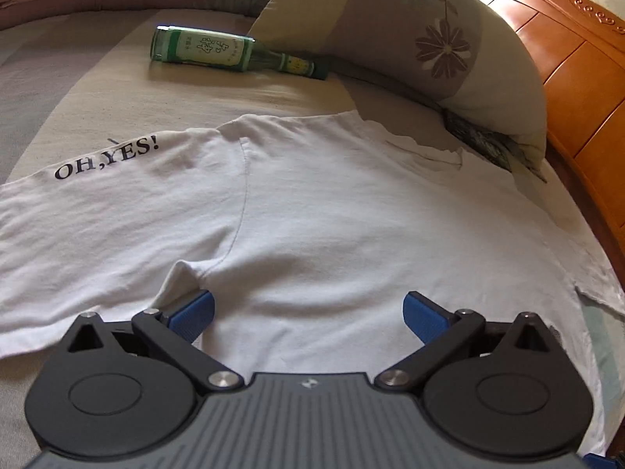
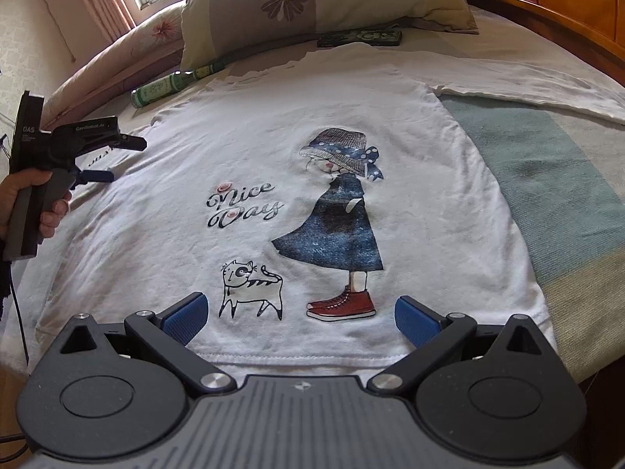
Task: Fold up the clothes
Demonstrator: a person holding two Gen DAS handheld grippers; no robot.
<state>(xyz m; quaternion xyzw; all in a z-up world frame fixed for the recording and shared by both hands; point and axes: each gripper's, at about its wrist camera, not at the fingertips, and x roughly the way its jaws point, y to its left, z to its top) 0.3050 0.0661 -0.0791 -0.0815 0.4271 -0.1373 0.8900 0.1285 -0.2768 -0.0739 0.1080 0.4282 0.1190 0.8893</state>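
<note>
Left gripper (image 1: 308, 310): gaping wide, blue pads (image 1: 195, 310) well apart, clamping nothing; hovering low over the T-shirt (image 1: 312, 203), one pad just beside a small raised pucker of cloth near the sleeve seam (contact not certain).

Left gripper, seen from the right wrist (image 2: 117, 158): being held by a hand (image 2: 23, 203) on the grip, poised over the shirt's sleeve edge.

Right gripper (image 2: 300, 318): also spread wide, gripping nothing; hanging just over the T-shirt's (image 2: 273, 148) bottom hem, pads (image 2: 185, 318) flanking the printed cat and red shoes.

T-shirt: lying flat and face up on the bed (image 2: 547, 179), white, lightly wrinkled, showing a girl in a blue dress, "Nice Day" lettering (and "OH,YES!" on one sleeve); far sleeve stretching out sideways.

Bottle (image 1: 234, 54): green glass, lying on its side beyond the T-shirt, near the collar end.

Pillow (image 1: 410, 27): flowered, leaning past the T-shirt's collar, against the wooden headboard (image 1: 578, 70).
</note>
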